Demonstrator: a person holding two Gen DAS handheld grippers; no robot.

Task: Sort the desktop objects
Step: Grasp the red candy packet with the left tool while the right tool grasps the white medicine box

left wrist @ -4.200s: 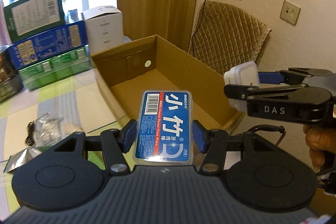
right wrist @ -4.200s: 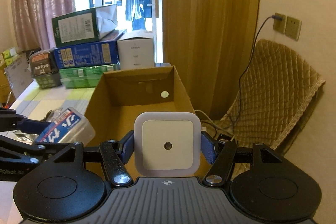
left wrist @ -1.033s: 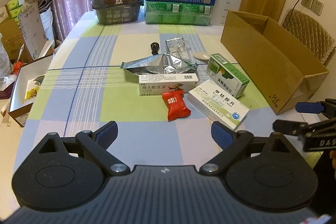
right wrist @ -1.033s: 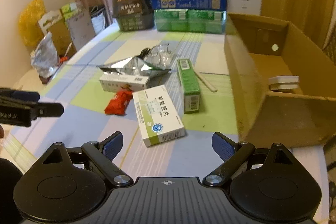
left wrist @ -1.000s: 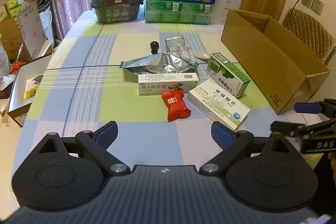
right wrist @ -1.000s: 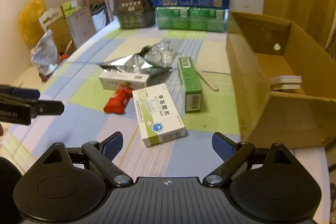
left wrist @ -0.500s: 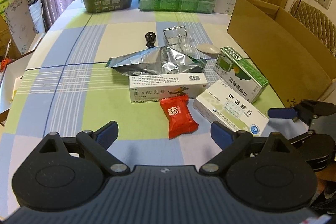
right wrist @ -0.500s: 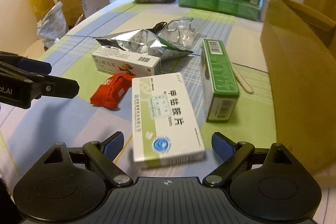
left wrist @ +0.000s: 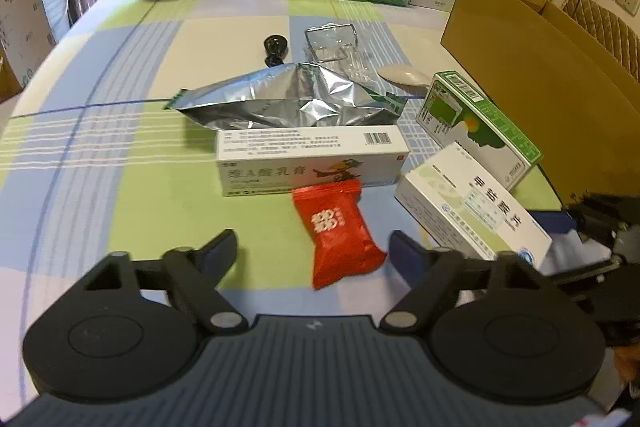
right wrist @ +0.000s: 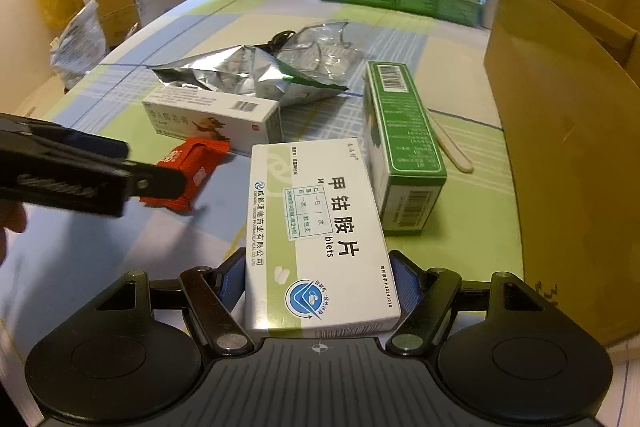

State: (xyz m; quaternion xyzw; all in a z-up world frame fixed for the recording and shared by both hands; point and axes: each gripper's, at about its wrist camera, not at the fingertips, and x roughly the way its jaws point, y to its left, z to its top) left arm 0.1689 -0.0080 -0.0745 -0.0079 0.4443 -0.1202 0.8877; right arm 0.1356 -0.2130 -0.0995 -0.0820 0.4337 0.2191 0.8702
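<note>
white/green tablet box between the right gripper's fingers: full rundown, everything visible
The tablet box is a flat white carton with a pale green band, black Chinese lettering, a blue round logo and a small sticker. It looks closed and undented, lying flat on the checked tablecloth. The right gripper straddles its near end, blue pads at both sides; contact unclear. The green box lies alongside.

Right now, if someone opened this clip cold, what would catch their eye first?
Probably the white tablet box filling the right wrist view, sitting between the fingers of the right gripper, which look close against its sides. Next, the red candy packet just ahead of the open left gripper, bright against the checked tablecloth. Behind them sprawls a crumpled silver foil bag, with a big cardboard box along the right edge.
</note>
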